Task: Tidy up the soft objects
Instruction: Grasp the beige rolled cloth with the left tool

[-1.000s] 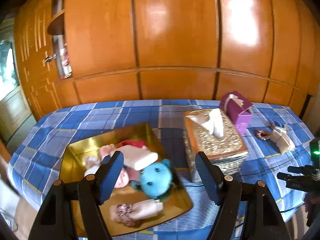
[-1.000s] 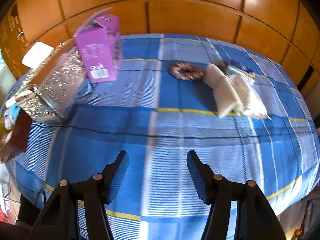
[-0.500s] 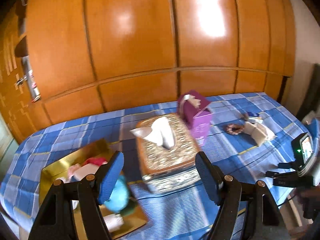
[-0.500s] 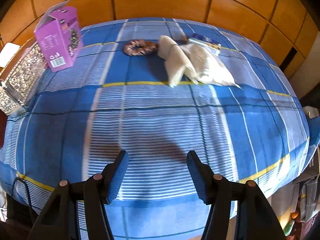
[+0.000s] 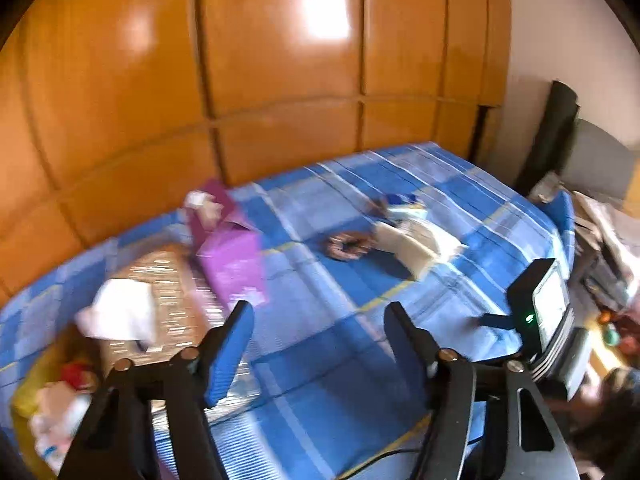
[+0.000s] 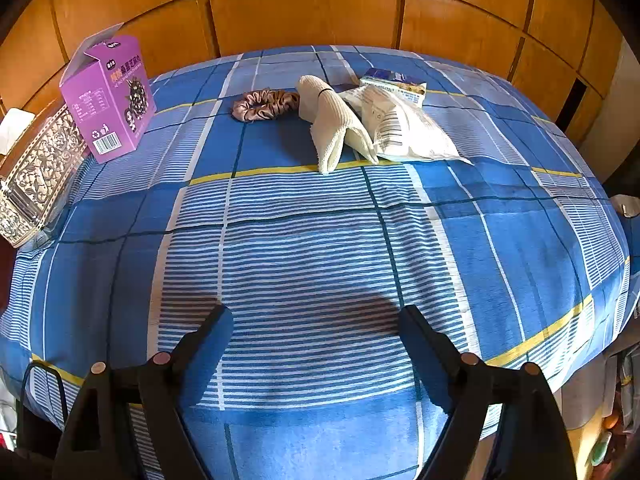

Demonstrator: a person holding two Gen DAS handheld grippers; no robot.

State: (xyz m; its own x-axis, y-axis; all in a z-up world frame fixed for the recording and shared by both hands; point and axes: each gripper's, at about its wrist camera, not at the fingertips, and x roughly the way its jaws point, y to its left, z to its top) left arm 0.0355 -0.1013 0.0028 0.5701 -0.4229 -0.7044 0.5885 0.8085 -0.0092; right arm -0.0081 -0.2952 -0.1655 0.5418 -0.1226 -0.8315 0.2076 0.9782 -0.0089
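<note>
Your right tool empty, opening; scrunchie and folded cloth lie ahead on far worktop, cloth pointing toward you; left tool empty, closing, farther off

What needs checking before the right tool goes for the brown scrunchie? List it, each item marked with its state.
1. Right tool has nothing between its fingers, jaws opening: ok.
2. Brown fabric scrunchie lies in plain view on the blue checked cloth: ok.
3. Scrunchie free of the cream knitted sock: cannot tell, they look touching.
4. Cloth between right tool and scrunchie is bare: ok.
5. Left tool has nothing between its fingers, jaws closing: ok.
6. Left wrist view sharp: not ok, blurred.
</note>
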